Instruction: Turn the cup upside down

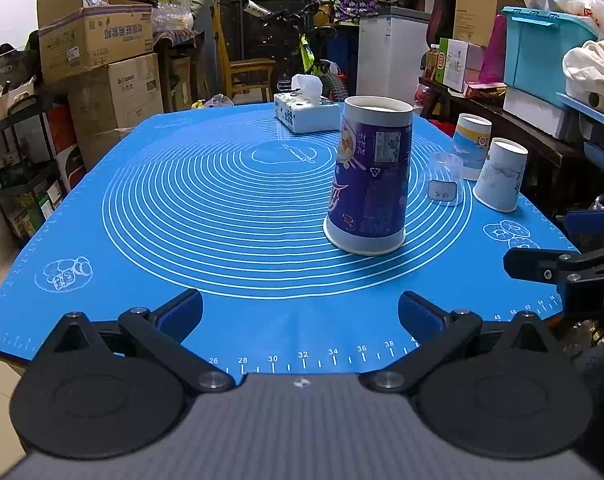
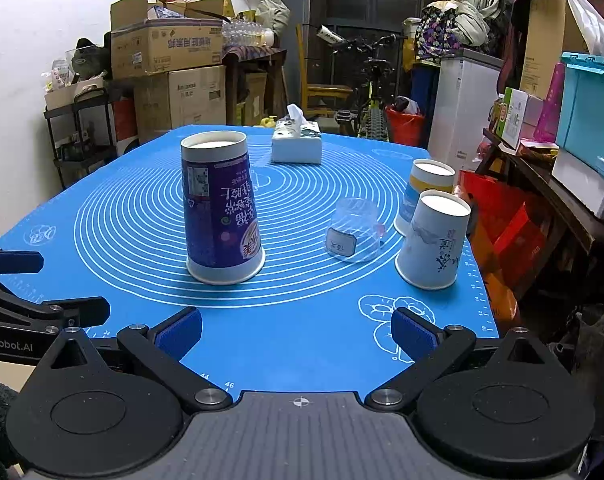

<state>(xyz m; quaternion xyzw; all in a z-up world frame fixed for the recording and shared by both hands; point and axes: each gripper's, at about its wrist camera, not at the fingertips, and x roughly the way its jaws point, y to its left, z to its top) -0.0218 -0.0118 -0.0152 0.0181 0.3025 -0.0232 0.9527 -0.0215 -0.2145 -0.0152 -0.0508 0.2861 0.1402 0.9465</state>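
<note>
A tall purple paper cup (image 1: 369,176) (image 2: 220,208) stands upside down on the blue mat (image 1: 182,208) (image 2: 309,320), wide rim down. A clear plastic cup (image 1: 445,178) (image 2: 355,230), a light blue paper cup (image 1: 499,176) (image 2: 433,240) and a yellow-banded paper cup (image 1: 471,144) (image 2: 423,188) also stand upside down to its right. My left gripper (image 1: 300,314) is open and empty, near the mat's front edge, short of the purple cup. My right gripper (image 2: 298,334) is open and empty, in front of the cups.
A tissue box (image 1: 305,110) (image 2: 297,142) sits at the mat's far side. Cardboard boxes (image 1: 98,40) stack at the left, a bicycle (image 2: 371,92) and white cabinet (image 1: 391,56) behind, storage bins (image 1: 541,52) on the right. The right gripper's finger shows in the left wrist view (image 1: 533,268).
</note>
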